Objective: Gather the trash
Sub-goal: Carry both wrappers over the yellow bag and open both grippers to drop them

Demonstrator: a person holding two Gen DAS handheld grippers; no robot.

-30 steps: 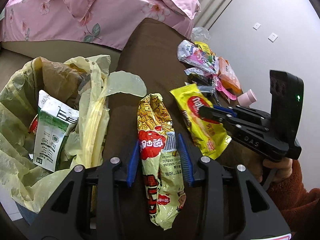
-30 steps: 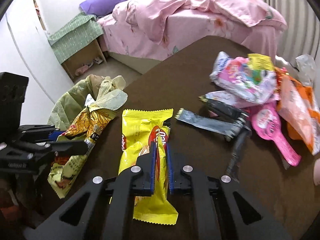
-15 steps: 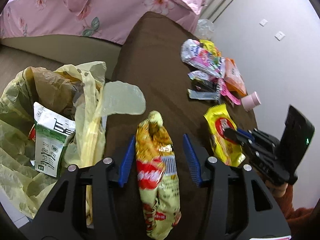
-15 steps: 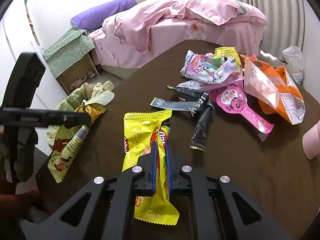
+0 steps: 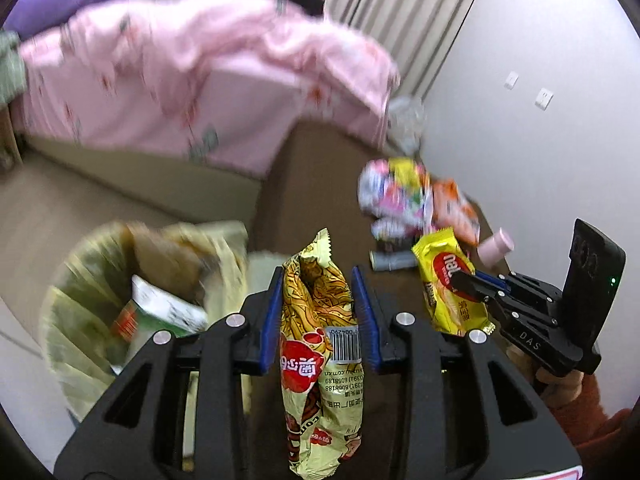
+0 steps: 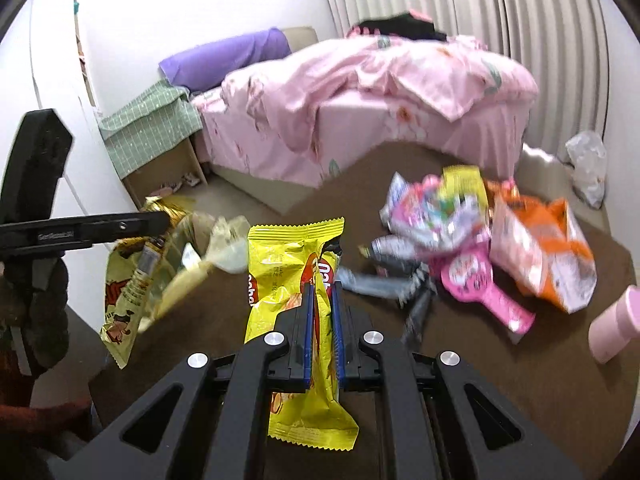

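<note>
The left gripper (image 5: pixel 318 320) holds the noodle snack packet (image 5: pixel 320 364) between its blue pads. Its jaws have just been closing, and the pads now press on both sides of the packet. The packet hangs clear of the brown counter (image 5: pixel 316 168), with its serrated top edge pointing up and its lower end drooping below the jaws. In the right wrist view the same packet (image 6: pixel 132 288) dangles from the left gripper (image 6: pixel 160 220), in front of the bin.

The right gripper (image 6: pixel 322 332) is clenched on the yellow wafer packet (image 6: pixel 296 280). The packet is pinched lengthwise, its upper part standing above the jaws and its lower end hanging below them. In the left wrist view this packet (image 5: pixel 448 288) is lifted off the counter at the tip of the right gripper (image 5: pixel 476 286).

A bin lined with a pale yellow bag (image 5: pixel 76 320) stands just beside the near-left edge of the counter. A green and white carton (image 5: pixel 160 312) lies inside it.

Further wrappers remain in a heap (image 6: pixel 440 208) on the counter, together with an orange bag (image 6: pixel 552 256), a pink paddle-shaped pack (image 6: pixel 480 292) and grey sachets (image 6: pixel 372 280). A pink cup (image 6: pixel 616 324) lies on its side at the right edge. A bed with pink bedding (image 6: pixel 360 92) stands beyond the counter.
</note>
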